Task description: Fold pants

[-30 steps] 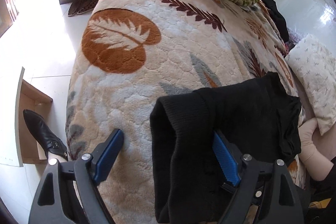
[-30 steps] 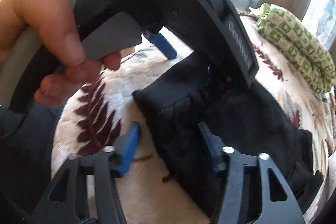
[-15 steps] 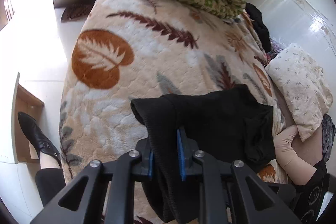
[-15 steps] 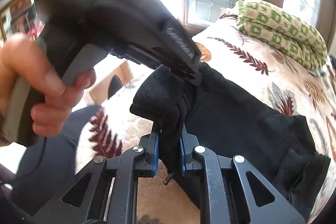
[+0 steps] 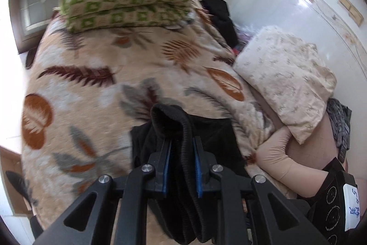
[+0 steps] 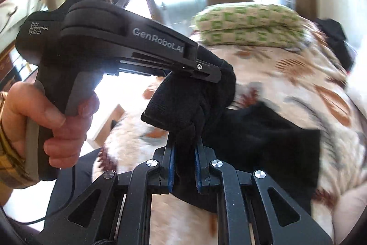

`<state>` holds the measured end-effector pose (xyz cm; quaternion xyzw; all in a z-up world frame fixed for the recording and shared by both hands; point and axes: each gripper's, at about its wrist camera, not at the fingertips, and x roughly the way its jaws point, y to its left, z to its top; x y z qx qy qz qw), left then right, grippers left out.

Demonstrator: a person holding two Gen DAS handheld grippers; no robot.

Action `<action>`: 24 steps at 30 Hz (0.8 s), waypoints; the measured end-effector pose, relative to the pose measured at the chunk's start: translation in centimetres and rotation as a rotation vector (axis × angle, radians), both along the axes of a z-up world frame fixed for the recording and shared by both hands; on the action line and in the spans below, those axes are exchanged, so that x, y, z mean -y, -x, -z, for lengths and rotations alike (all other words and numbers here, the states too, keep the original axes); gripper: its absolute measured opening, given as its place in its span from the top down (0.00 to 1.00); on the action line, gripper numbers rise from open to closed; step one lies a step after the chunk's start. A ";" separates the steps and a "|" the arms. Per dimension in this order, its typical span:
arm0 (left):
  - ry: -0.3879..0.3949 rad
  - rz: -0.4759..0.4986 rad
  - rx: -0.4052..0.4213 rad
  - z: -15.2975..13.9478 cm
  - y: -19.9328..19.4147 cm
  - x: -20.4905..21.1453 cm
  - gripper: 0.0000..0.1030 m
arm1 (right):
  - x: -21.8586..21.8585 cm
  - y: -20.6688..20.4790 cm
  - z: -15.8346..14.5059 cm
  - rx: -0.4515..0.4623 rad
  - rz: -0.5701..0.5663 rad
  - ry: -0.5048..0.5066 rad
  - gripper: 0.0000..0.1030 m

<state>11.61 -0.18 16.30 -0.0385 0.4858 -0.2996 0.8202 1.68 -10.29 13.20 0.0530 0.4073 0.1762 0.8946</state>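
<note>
Black claw with blue pads, silver screws, white "GenRobot.AI" lettering.

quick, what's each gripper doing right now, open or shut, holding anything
Left gripper: shut on the black pants, at a ribbed edge.
Right gripper: shut on the same pants, pinching a bunched edge.

Black pants bunched inside the left gripper, lower folds cut off by frame edge

We look along each gripper, close above the bed. Both cameras face the green pillow and share the black pants.
</note>
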 end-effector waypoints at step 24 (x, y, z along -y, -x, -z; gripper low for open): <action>0.086 0.108 -0.114 4.7 -0.4 12.2 0.73 | 14.7 2.2 8.8 -0.317 0.460 -0.222 0.81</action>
